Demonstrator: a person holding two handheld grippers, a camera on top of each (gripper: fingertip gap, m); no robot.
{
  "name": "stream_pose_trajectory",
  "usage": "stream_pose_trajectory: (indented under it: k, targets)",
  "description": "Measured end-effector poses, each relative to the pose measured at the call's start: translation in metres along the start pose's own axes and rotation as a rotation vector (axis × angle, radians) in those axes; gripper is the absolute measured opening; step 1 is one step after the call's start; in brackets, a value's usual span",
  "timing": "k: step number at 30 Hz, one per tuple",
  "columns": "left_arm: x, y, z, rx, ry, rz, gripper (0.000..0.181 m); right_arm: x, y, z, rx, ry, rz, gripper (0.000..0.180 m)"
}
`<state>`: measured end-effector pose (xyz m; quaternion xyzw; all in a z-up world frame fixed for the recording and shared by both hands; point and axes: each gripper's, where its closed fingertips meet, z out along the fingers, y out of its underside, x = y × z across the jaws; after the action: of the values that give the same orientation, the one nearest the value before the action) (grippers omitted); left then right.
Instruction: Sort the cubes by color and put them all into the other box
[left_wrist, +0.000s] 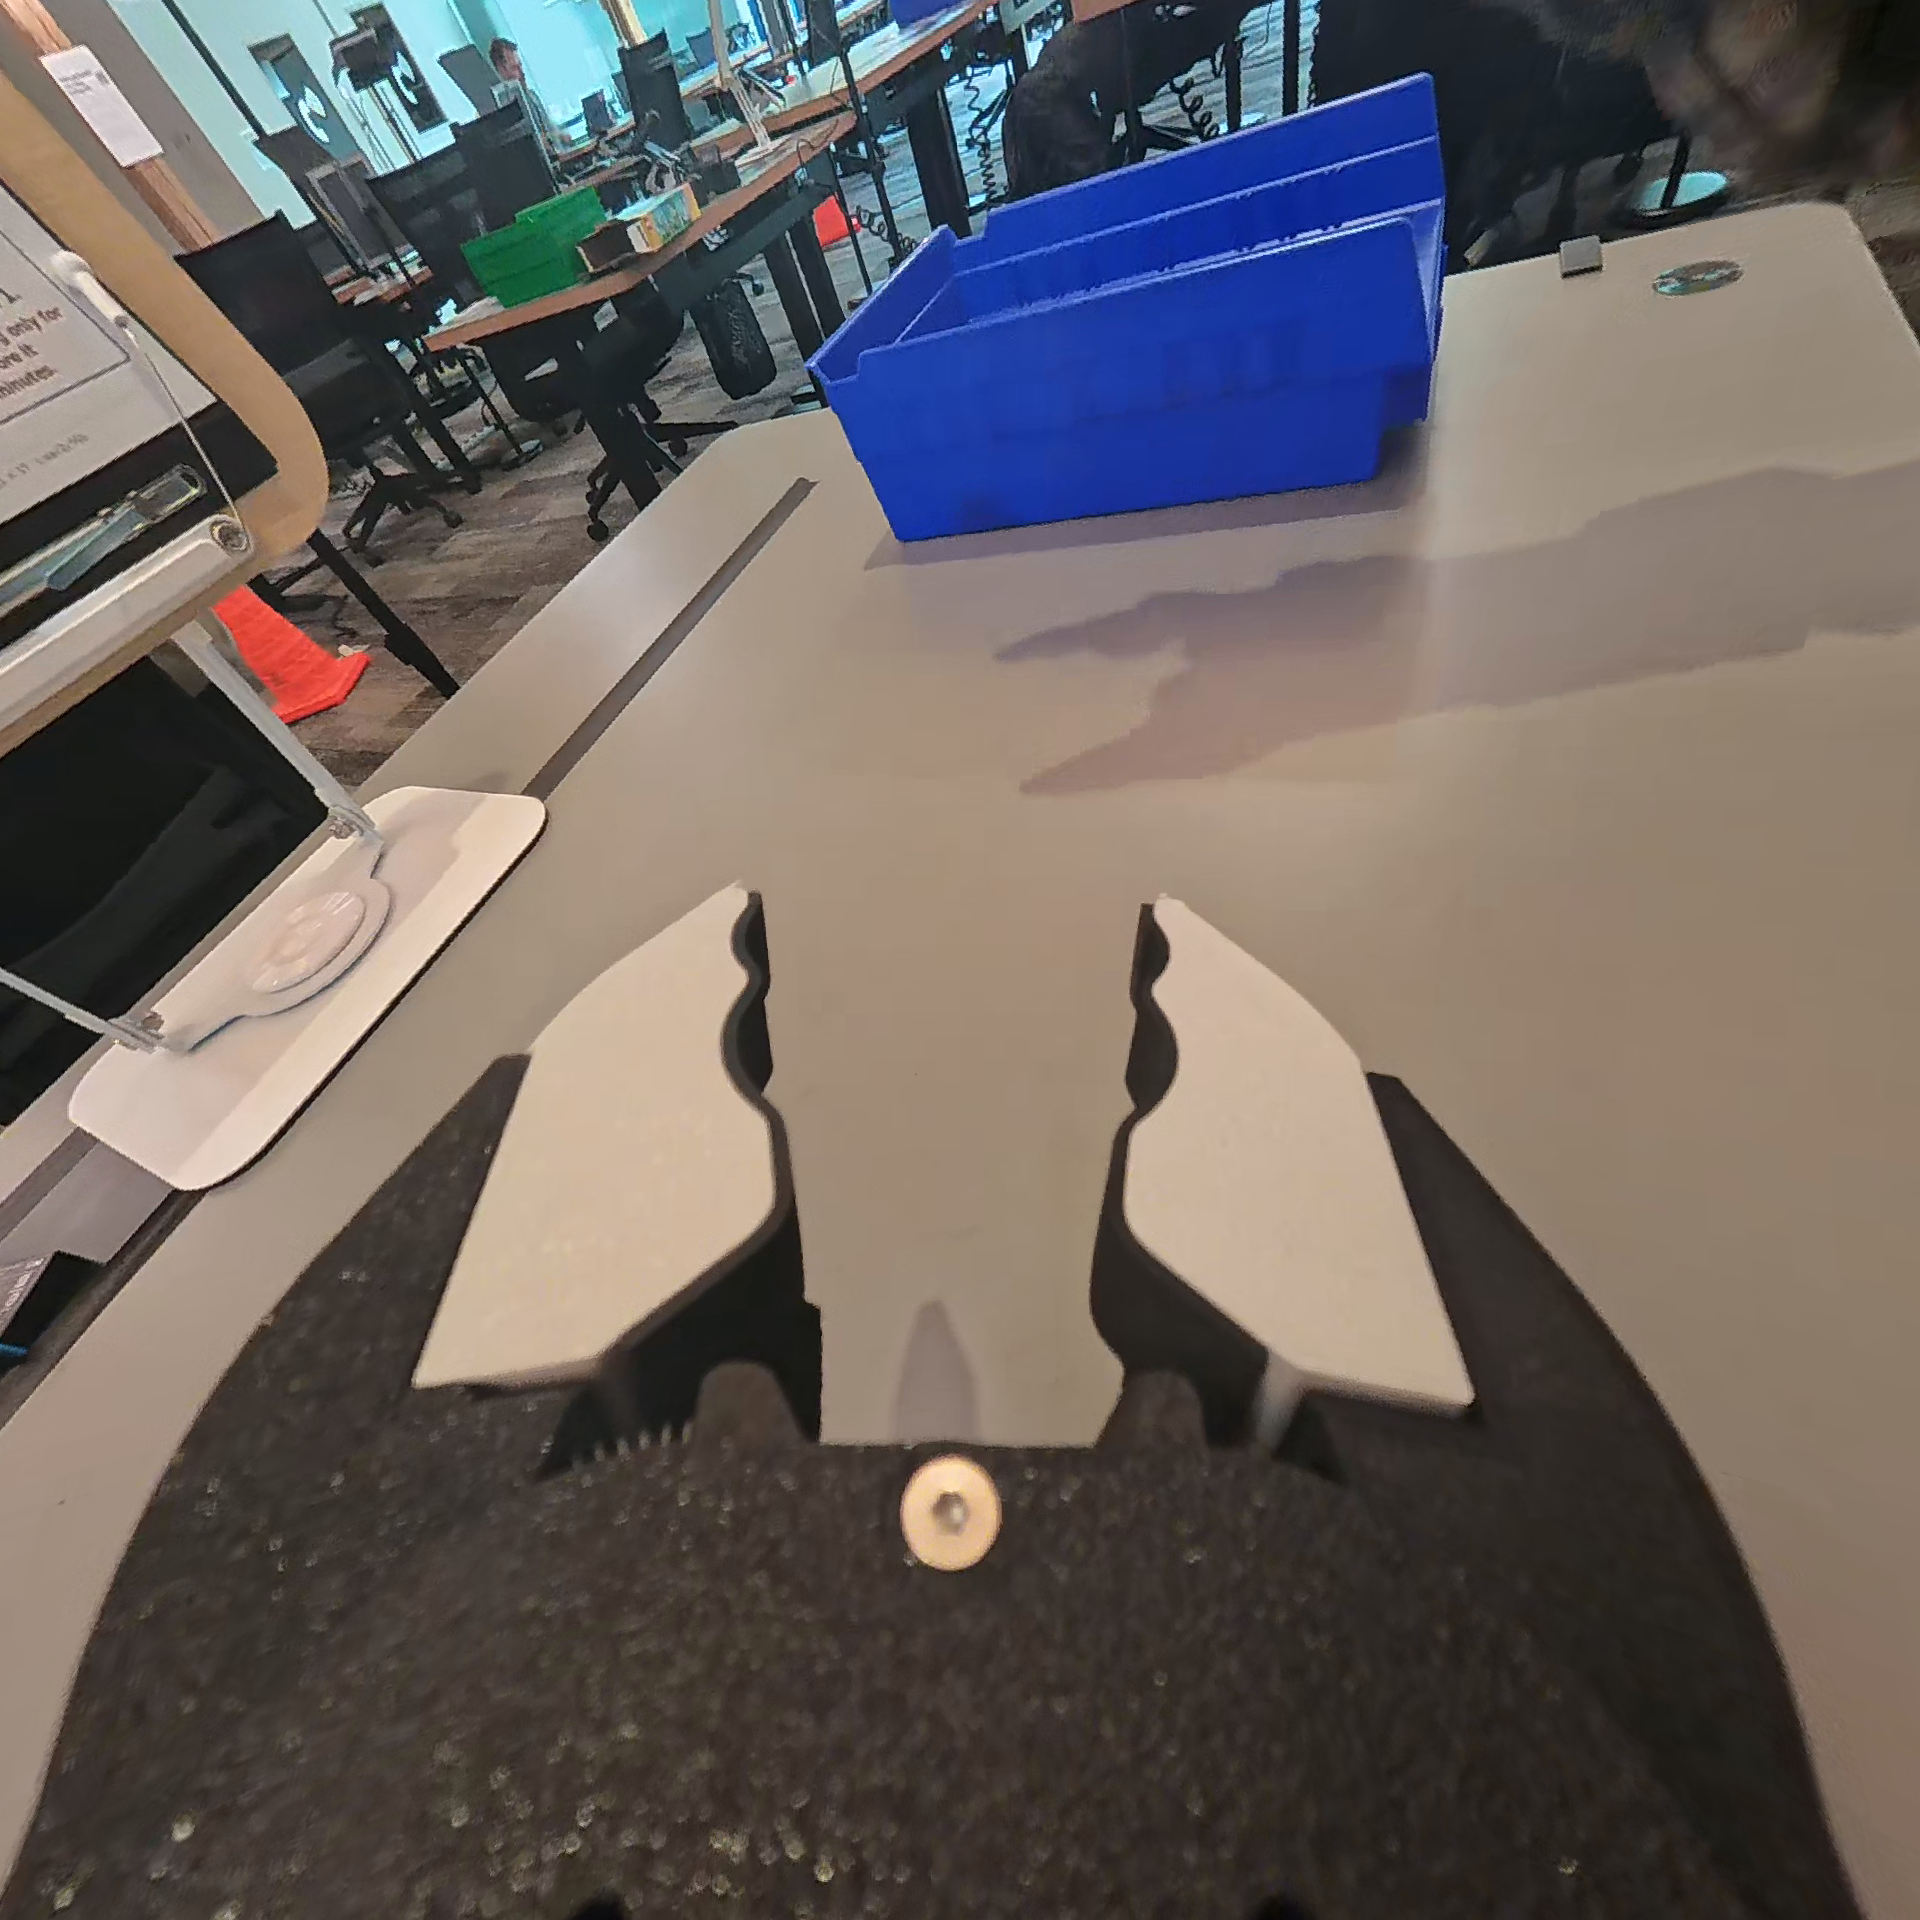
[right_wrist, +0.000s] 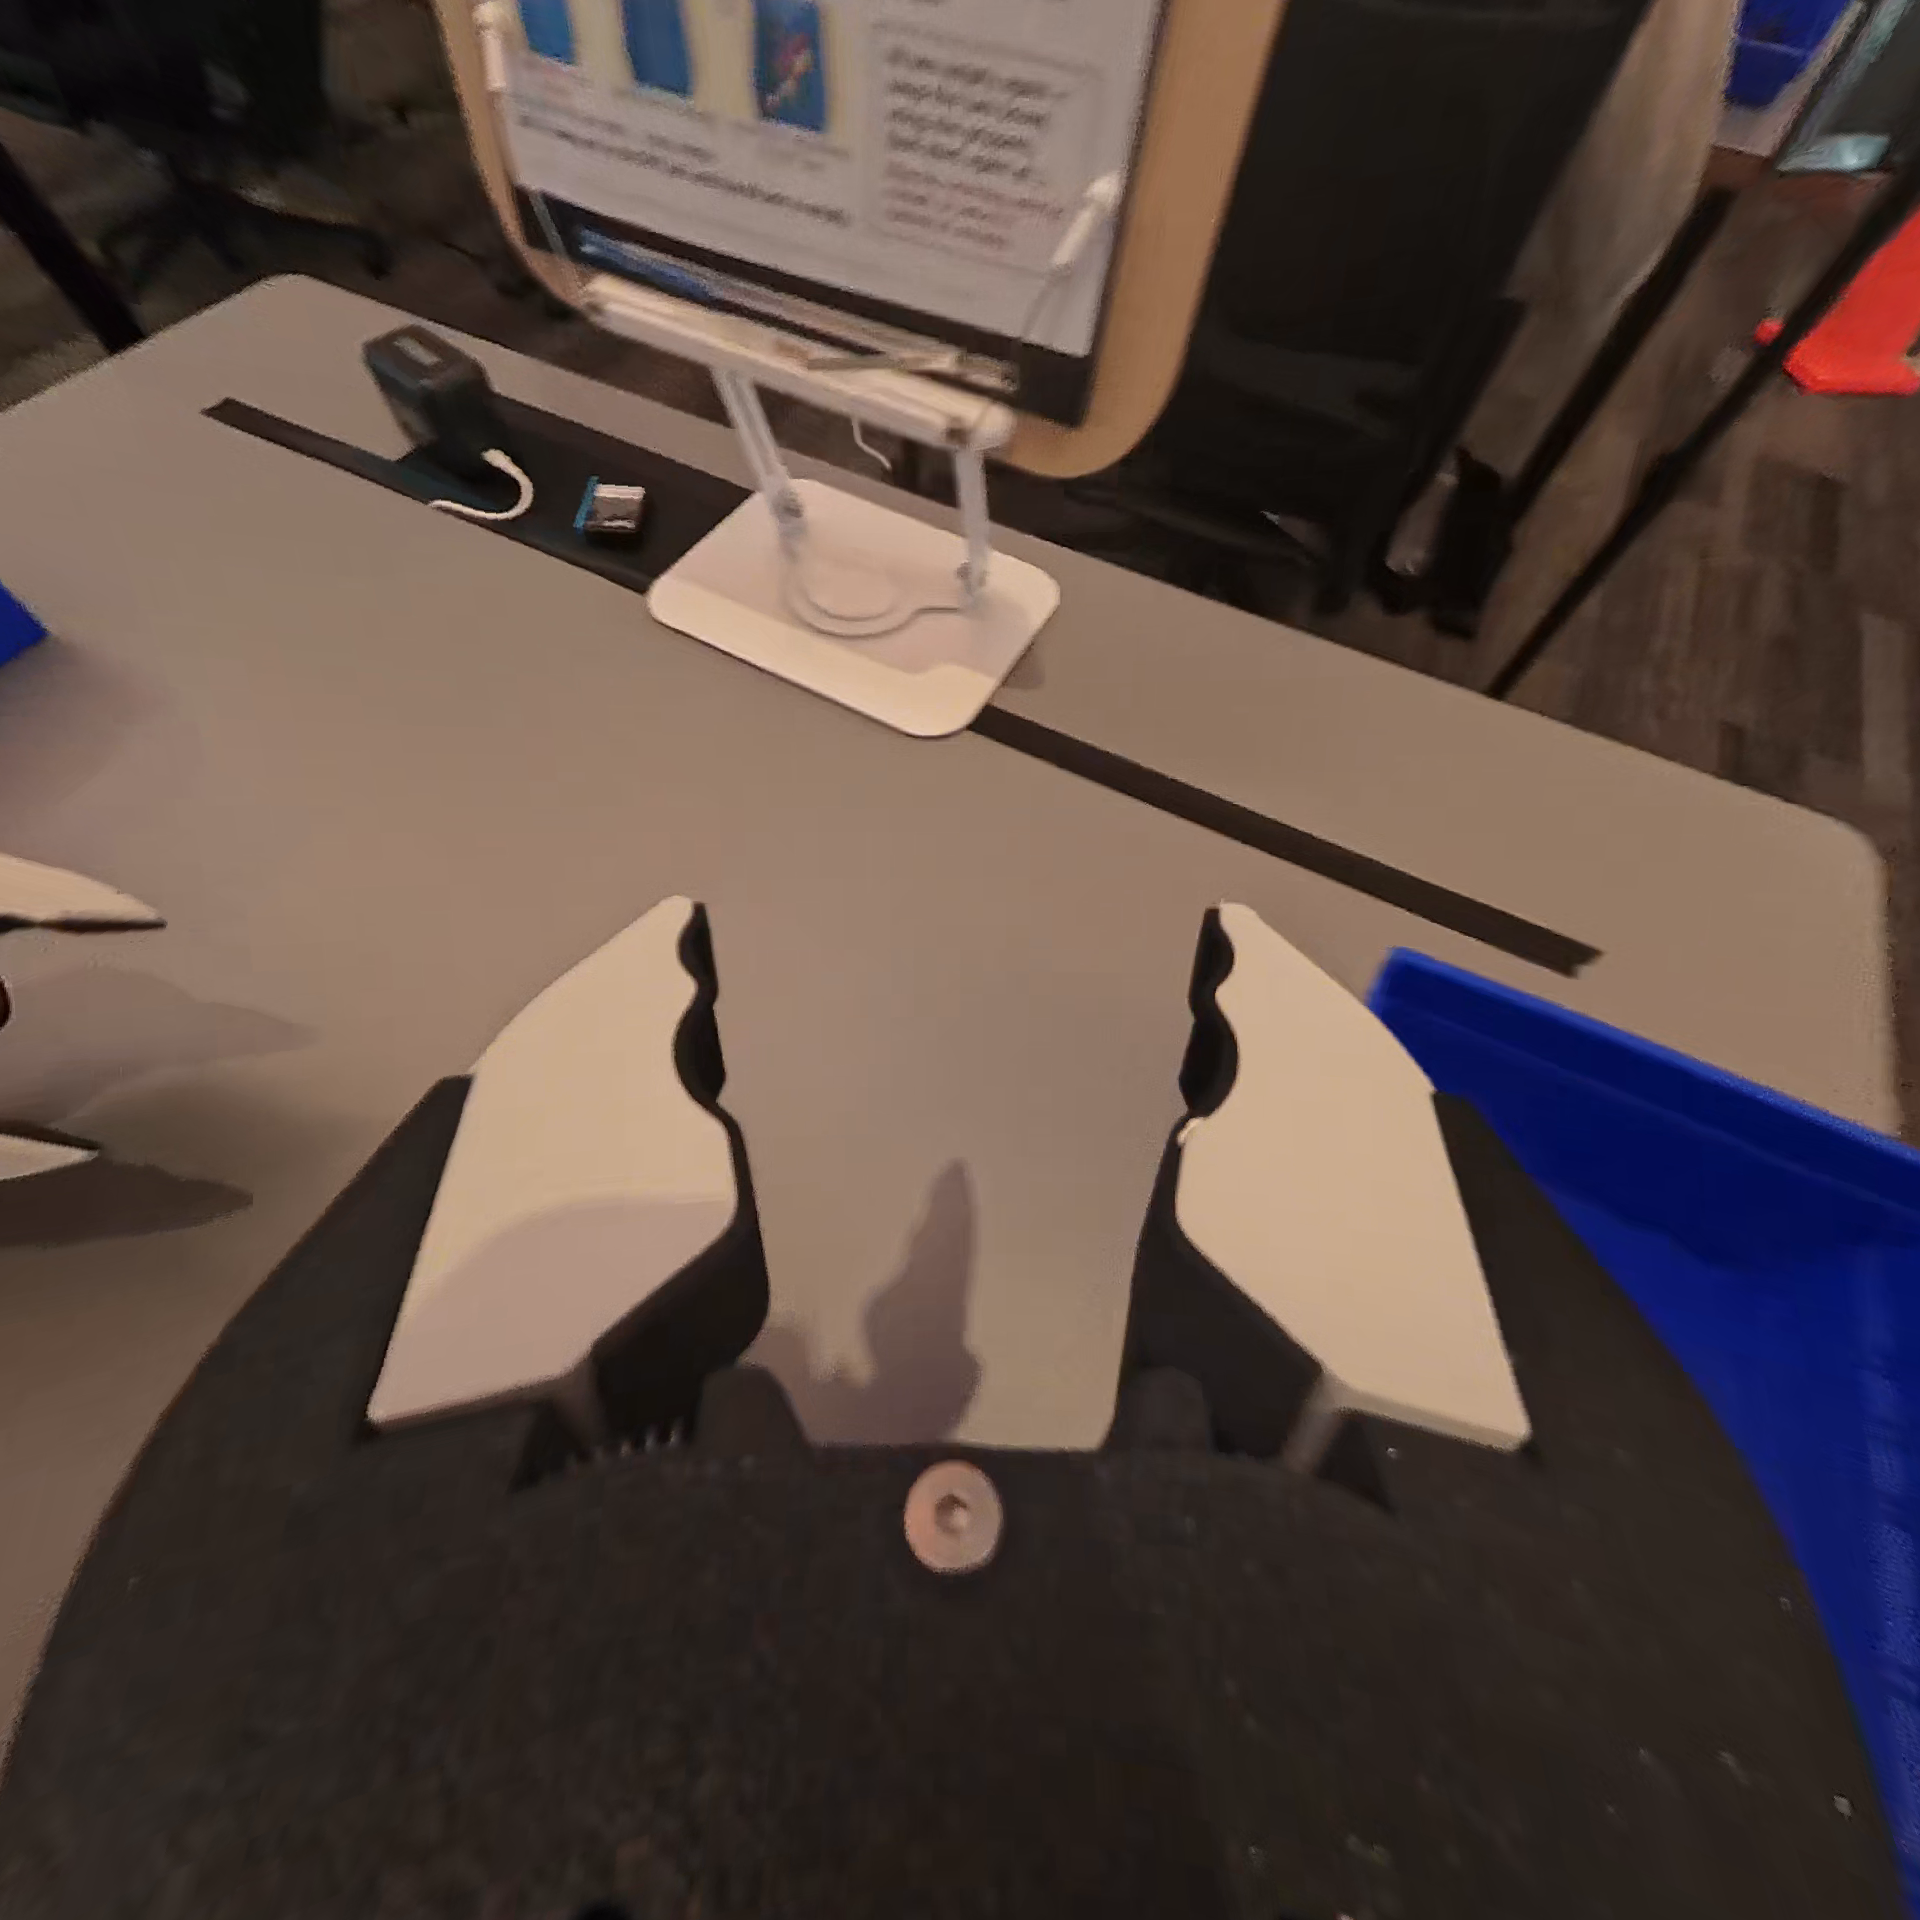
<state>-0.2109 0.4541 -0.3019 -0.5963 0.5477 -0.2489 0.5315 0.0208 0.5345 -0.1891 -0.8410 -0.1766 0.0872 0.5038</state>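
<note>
Counter (left_wrist: 1351, 779): grey, carries everything; dark strip runs along its far edge in both views.
Blue box, L wrist view (left_wrist: 1132, 384): far end of counter, well ahead of left claw; looks like two nested bins, inside can't be seen from this angle.
Blue box, R wrist view (right_wrist: 1683, 1247): just beside right claw on its right side, only a wall/rim in frame; a sliver of blue at far left edge too (right_wrist: 16, 623). Can't tell which is the same box as the L view's.
Cubes: none visible in either view.
Sign stand (right_wrist: 852, 623): white base plate on counter by the dark strip, thin legs up to a wood-framed board w/ printed sheet (right_wrist: 831, 156); R view faces it head-on, L view catches only its edge + base at left (left_wrist: 312, 987). Writing on it: there, not given.
Left claw (left_wrist: 951, 914): spread wide, nothing between fingers, over bare counter.
Right claw (right_wrist: 951, 914): spread wide, empty, over bare counter; left claw's tips poke in at frame's left edge.
Small stuff, R view only: black device w/ white cable (right_wrist: 436, 405), tiny black-blue item (right_wrist: 613, 509), both on strip left of stand base.
L view only: round sticker (left_wrist: 1696, 278) + small black block (left_wrist: 1579, 258) on counter's far corner, right of blue box; office desks, orange cone (left_wrist: 291, 655) on floor beyond.
</note>
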Motion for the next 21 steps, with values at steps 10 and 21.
stream_pose_trajectory:
  k: [10,21]
  targets:
    - [-0.007,0.007,0.001,-0.011,-0.013,-0.021,0.066,-0.067,0.089,0.088,0.133,-0.069,-0.032,0.084]
    - [-0.05,-0.012,-0.052,0.025,-0.164,-0.183,0.066,-0.089,0.098,0.093,0.145,-0.152,-0.052,0.076]
